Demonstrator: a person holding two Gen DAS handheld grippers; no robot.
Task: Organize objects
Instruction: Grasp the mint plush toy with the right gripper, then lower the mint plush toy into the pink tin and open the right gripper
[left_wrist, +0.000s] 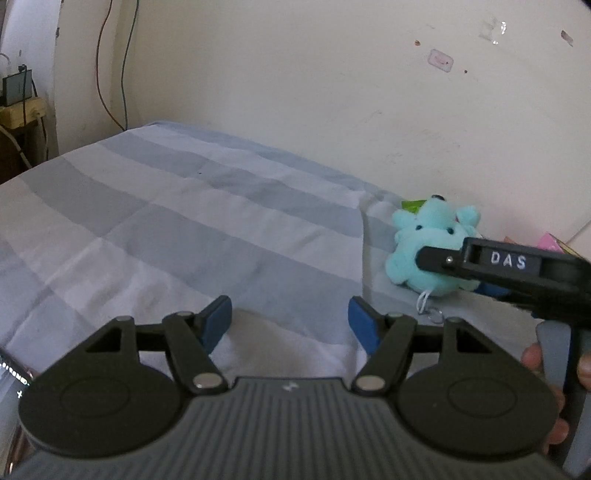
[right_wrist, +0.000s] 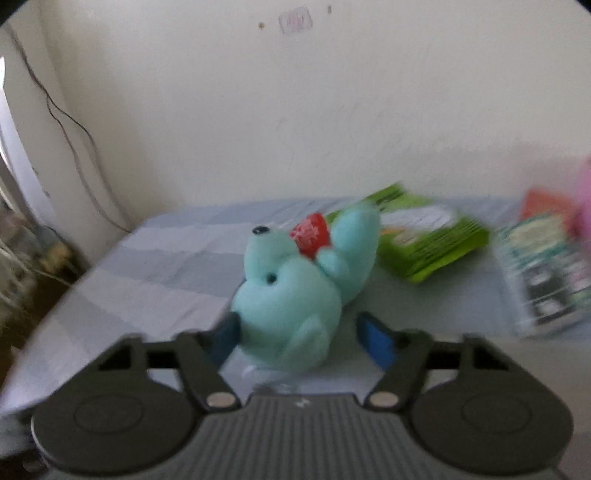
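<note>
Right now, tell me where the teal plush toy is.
The teal plush toy lies on the striped bedsheet near the wall, between the open right gripper's fingers, just in front of the green packet.

We see a pale teal plush toy (right_wrist: 291, 295) with black bead eyes and a red patch, lying on the striped bedsheet (left_wrist: 166, 221).

Teal plush (left_wrist: 424, 251), right tool (left_wrist: 436, 258), striped sheet (left_wrist: 184, 221)

Both cams sat low over the striped blue-grey bedsheet (left_wrist: 166, 221), facing the cream wall (left_wrist: 295, 74). Right one was closer; both caught the fluffy turquoise plush toy (right_wrist: 291, 295).
</note>
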